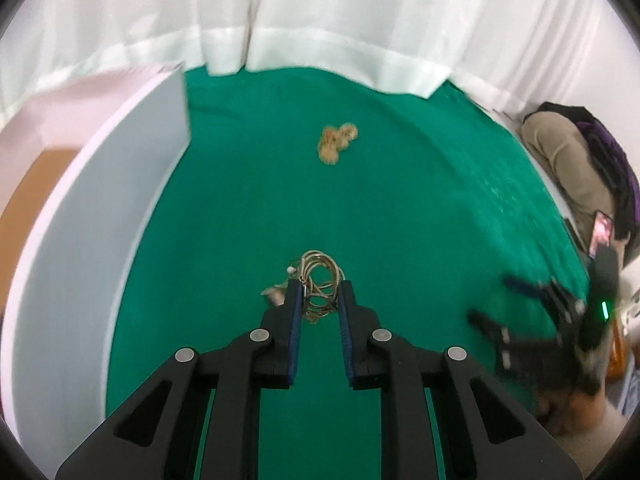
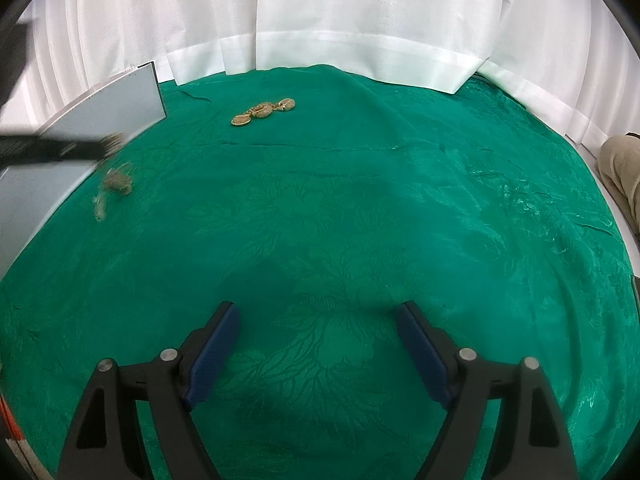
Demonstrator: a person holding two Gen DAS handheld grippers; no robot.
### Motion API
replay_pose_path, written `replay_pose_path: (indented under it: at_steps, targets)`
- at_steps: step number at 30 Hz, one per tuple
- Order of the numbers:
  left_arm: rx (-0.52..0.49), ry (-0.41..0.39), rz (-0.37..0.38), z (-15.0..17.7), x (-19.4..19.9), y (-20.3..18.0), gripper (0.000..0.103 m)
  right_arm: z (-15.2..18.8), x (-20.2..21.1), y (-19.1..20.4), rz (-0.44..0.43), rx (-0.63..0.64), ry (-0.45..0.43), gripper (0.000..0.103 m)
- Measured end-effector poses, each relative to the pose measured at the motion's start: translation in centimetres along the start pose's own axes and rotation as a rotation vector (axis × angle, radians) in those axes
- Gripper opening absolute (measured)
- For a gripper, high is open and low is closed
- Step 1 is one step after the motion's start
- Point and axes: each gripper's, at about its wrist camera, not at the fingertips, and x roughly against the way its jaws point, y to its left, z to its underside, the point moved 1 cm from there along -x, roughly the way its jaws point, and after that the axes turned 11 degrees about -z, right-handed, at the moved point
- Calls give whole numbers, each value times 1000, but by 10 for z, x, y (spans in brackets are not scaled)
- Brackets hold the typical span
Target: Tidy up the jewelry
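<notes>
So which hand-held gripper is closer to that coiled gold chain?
Left. The left hand-held gripper has its fingers on either side of the coiled gold chain. The right hand-held gripper hangs open over bare green cloth, well away from it.

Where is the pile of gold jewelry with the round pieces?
The gold jewelry pile lies alone on the green cloth, far side, near the white curtain, right of the gray box.
</notes>
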Motion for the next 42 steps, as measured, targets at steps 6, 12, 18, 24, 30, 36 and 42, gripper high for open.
replay_pose_path:
  at_steps: [6,12,18,24,30,36,42]
  targets:
    - [-2,21,-49,53,5,5,17,0,-1,1,3,1,0,84]
    - [-28,-19,-157,63,3,5,61,1,-1,3,4,1,1,84]
    - [-45,-44,-262,76,-11,11,84,1,-1,2,4,2,1,84]
    - [23,-60,-276,79,-10,21,96,1,-2,2,8,6,2,84]
    - [26,-57,-269,79,-10,23,98,-45,-14,-4,-78,-71,196,84]
    - [27,-57,-267,80,-10,23,98,-161,-69,-30,-222,-285,176,84]
    - [27,-58,-267,80,-12,23,98,-220,-155,-25,-210,-399,235,55]
